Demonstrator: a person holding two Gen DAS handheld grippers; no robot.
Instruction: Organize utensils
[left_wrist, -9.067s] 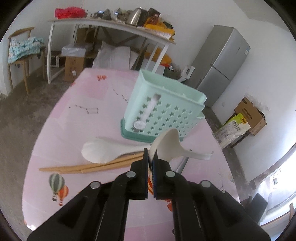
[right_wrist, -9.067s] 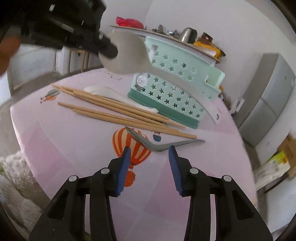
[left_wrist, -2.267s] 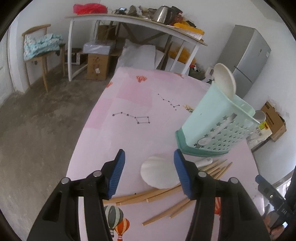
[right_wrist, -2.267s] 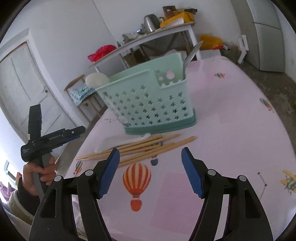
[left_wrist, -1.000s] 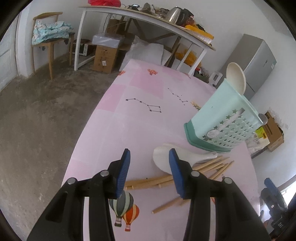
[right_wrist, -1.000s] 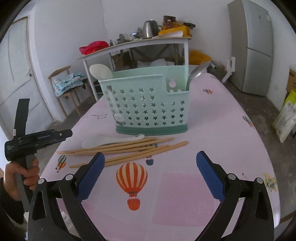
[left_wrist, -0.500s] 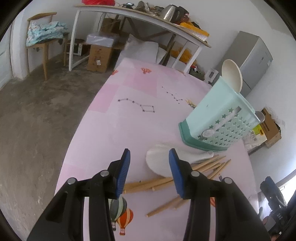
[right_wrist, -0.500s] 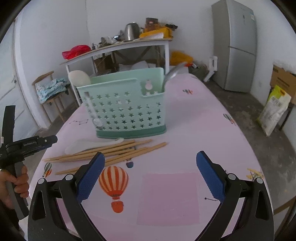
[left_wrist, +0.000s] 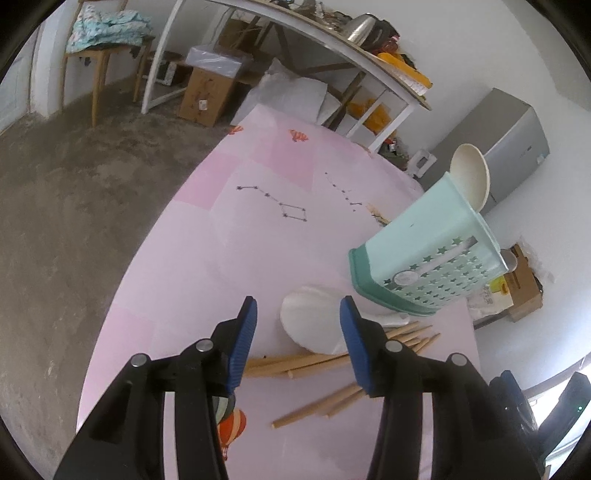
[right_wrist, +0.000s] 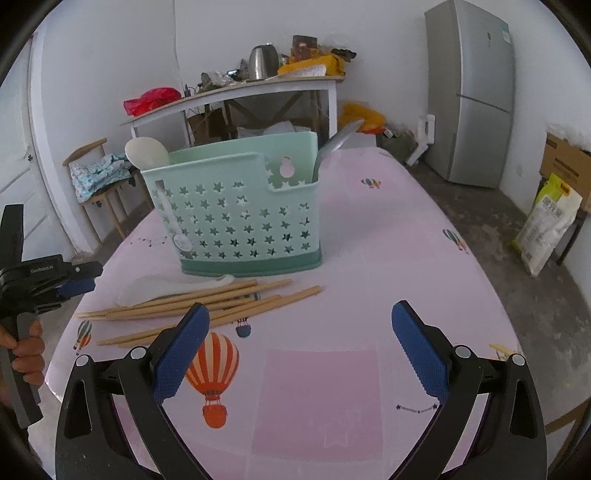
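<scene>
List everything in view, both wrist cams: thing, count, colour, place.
mint-green star-perforated plastic utensil caddy: 1, mint with darker base, middle of the pink table
white plastic ladle: 1, white, standing in the caddy's left end, bowl up
grey metal spoon: 1, grey, standing in the caddy's right end
white plastic rice paddle: 1, white, flat on the table in front of the caddy
wooden chopsticks: several, exact count unclear, tan, loose on the table before the caddy, over the paddle's handle
white side table: 1, cluttered, by the back wall
grey fridge: 1, right of the room
left gripper: open, above the paddle
right gripper: wide open, empty
hand: 1, gripping the left gripper's handle
</scene>
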